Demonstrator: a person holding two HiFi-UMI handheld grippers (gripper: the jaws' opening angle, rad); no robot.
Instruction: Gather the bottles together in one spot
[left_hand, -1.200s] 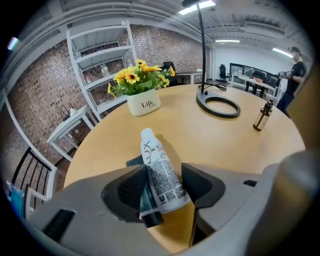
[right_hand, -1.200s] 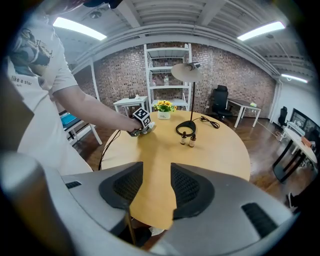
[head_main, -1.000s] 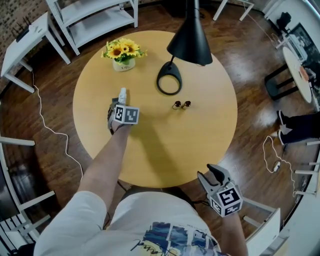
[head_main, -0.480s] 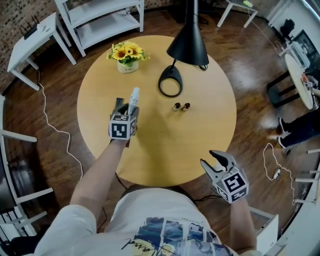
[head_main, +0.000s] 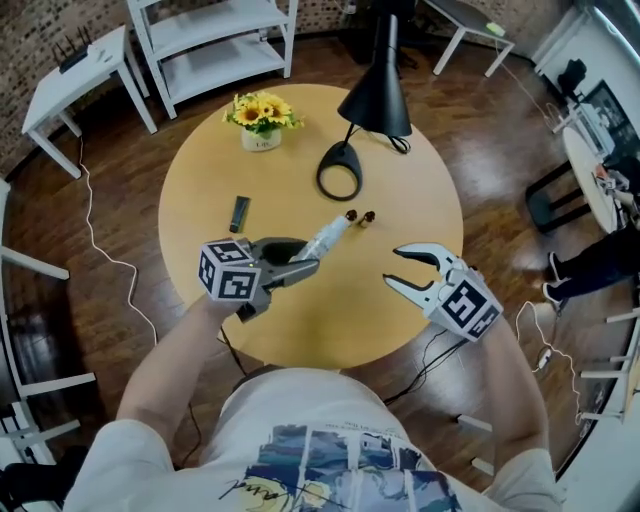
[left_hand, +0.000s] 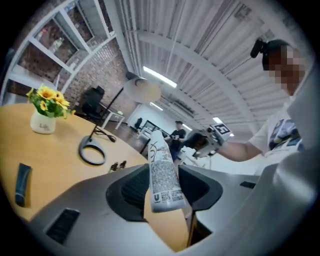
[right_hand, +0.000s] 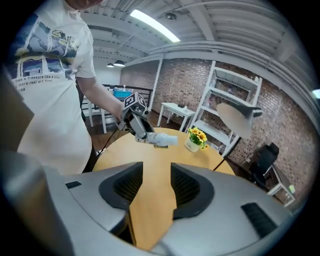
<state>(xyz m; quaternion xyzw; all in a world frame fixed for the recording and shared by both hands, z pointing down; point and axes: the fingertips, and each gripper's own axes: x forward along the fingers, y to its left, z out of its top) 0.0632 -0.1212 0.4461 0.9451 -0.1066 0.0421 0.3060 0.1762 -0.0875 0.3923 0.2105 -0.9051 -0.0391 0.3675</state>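
The left hand-held gripper (head_main: 300, 262) was closed on the base end of a white bottle (head_main: 328, 237), its pads pressing both sides. The bottle was off the bench (head_main: 200, 200), tilted, with its cap end pointing toward two small bottles (head_main: 359, 216) that stood side by side near the lamp base (head_main: 339, 170). The right hand-held gripper (head_main: 392, 266) hung over the bench's near right side, jaws wide apart with nothing between them. A flowerpot (head_main: 262, 118) stood at the far side, and a dark flat thing (head_main: 239, 213) lay left of the bottle.
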